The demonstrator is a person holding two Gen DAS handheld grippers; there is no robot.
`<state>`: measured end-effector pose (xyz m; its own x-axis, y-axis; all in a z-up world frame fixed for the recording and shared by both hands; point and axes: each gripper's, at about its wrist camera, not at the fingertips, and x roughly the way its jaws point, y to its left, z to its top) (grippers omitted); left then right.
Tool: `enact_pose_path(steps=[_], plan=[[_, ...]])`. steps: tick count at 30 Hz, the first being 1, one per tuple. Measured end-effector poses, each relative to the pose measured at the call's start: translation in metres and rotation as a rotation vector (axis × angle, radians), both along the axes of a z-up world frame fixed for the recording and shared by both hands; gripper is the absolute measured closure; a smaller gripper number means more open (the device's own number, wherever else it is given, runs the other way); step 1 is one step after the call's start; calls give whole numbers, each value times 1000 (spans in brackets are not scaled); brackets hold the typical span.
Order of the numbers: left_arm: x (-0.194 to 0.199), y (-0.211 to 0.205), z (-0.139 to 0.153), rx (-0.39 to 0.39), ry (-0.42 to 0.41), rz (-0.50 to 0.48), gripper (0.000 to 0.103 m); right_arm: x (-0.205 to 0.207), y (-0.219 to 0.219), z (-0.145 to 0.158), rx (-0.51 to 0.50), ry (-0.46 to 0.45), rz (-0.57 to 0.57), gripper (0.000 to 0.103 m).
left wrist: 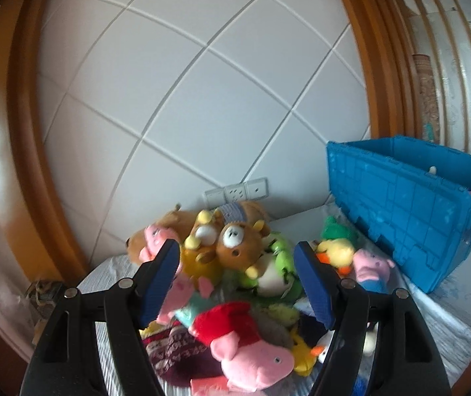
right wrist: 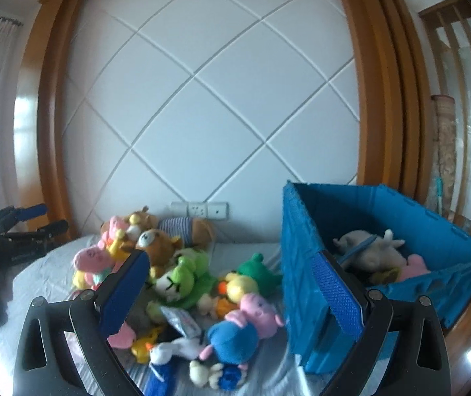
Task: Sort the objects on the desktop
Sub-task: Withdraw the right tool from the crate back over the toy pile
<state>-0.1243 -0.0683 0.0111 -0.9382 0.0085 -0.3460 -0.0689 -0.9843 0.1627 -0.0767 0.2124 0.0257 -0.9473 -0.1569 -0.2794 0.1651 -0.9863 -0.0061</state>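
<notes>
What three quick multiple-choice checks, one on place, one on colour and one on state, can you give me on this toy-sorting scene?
1. Where does the blue crate stand relative to the pile of plush toys, in the right wrist view?
A. To its right
B. To its left
C. On top of it

2. What colour is the outfit of the pig plush lying closest to the crate?
A. Yellow
B. Blue
C. Black

3. How do the right gripper jaws stand?
A. Shut on a plush
B. Shut on the crate wall
C. Open, holding nothing

Answers:
1. A: the crate fills the right side of the view, the pile lies left of it.
2. B: its body is blue below the pink head.
3. C: the blue pads stand wide apart with no toy pressed between them.
</notes>
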Motion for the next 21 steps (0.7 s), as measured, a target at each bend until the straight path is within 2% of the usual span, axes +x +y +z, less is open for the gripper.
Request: enact_pose_path(steps=[6, 16, 21], plan=[[14, -7, -24, 1, -43, 72, 32, -15, 0, -25, -11, -61, 92, 3], [39, -24, -72, 10, -83, 161, 32, -32, -12, -82, 81, -194, 212, 3], [45, -38, -90, 17, -101, 195, 32, -41, -24, -108, 144, -221, 249, 3]])
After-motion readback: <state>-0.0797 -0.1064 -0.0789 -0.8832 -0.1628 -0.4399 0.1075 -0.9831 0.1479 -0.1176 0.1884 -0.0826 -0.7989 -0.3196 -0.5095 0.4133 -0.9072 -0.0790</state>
